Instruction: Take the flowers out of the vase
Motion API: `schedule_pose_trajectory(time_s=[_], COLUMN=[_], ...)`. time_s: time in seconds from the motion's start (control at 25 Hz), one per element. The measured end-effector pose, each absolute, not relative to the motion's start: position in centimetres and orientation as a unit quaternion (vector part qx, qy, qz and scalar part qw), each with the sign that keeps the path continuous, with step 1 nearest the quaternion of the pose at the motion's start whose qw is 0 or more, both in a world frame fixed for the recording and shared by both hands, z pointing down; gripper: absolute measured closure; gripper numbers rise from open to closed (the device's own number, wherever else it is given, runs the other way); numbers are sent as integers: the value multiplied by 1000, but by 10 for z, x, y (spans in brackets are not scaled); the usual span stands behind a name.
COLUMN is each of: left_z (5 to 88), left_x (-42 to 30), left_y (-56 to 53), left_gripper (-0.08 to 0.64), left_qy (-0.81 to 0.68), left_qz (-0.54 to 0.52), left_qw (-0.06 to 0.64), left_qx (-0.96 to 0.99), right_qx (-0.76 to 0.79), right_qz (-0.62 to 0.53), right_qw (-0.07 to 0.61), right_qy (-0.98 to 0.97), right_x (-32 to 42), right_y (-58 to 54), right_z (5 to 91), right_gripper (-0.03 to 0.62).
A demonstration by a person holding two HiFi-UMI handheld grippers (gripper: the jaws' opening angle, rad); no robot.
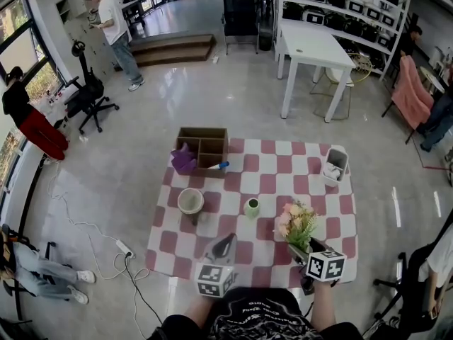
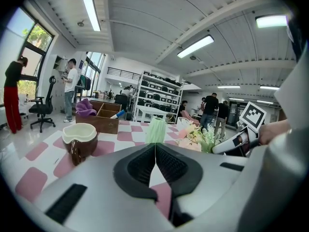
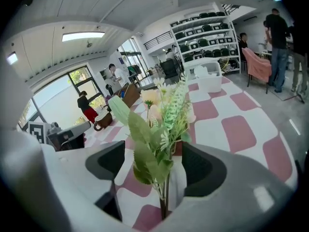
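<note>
The flowers (image 1: 296,222) are at the near right of the checked cloth (image 1: 283,168), well apart from the green vase (image 1: 251,207). The right gripper (image 3: 157,168) gapes wide, with the stems loose between its jaws. It looks best drawn straight back, clear of the leaves. The left gripper (image 2: 155,151) is closed and empty.

Left gripper (image 2: 155,154): jaws closed together, nothing gripped, pointing slightly downward
Right gripper (image 3: 153,164): jaws spread wide, pads pressing nothing, pointing more steeply down
</note>
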State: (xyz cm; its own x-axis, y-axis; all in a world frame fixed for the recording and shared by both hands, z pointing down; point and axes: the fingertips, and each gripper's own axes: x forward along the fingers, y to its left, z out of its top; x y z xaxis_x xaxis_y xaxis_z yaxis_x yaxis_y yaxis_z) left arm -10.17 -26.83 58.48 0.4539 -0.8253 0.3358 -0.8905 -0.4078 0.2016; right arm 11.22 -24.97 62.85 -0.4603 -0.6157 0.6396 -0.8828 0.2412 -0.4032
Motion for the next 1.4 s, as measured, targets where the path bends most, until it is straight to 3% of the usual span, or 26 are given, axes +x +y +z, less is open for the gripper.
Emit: schedule_pose_trajectory(time_s=[0.52,0.88,1.12,1.4], left_z=[540,492,459,438], left_x=[-116,-121,-119,-117], left_y=[-273,-272,-267,-264], left_gripper=[549,548,549,549], left_qy=[-520,-526,-521,-517], left_qz=[61,19,3,-6], left_qw=[135,91,71,51], left_qx=[841,845,850,854], right_qx=[585,583,564,570], right_qz=[201,61,34,17], right_qw=[55,11,11,10], right_qy=[-784,-810,-825,-822], right_x=[145,136,124,124], right_y=[-273,-269,-263,-257], right_z=[521,454,435,426], right_gripper=[215,215,220,389])
